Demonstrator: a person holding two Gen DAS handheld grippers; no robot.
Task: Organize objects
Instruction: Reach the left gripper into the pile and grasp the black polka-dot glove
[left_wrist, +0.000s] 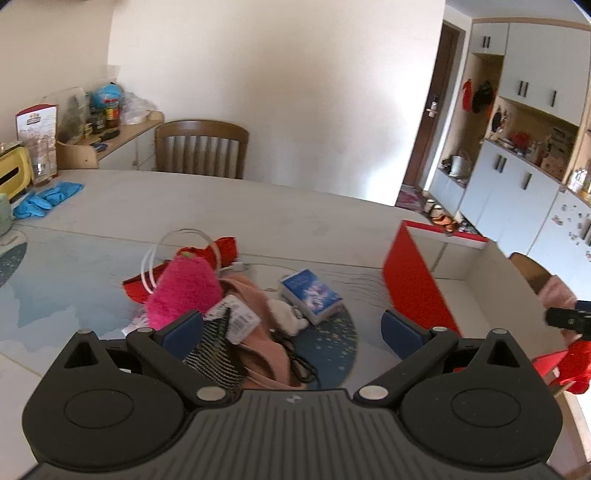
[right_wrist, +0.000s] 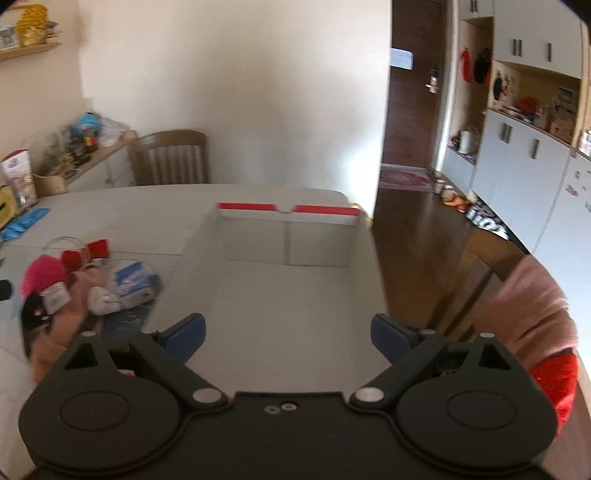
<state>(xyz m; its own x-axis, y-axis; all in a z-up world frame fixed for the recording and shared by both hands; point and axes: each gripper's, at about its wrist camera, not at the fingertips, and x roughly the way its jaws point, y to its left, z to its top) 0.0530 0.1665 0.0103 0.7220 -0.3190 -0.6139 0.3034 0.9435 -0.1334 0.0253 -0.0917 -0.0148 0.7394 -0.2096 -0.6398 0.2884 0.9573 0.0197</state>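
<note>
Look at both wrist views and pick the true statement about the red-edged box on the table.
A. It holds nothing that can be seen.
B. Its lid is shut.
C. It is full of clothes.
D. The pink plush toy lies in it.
A: in the right wrist view the box stands open and only its bare pale floor shows, while the pink plush toy lies in the pile beside the box on the table.

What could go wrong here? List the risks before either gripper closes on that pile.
1. The pile is tangled: the pink plush, pink cloth and white cord overlap, so grabbing one may drag the others.
2. The blue tissue pack lies against the heap and could be pushed away.
3. The left gripper is open close over the pile, so its fingers may catch the paper tag.
</note>
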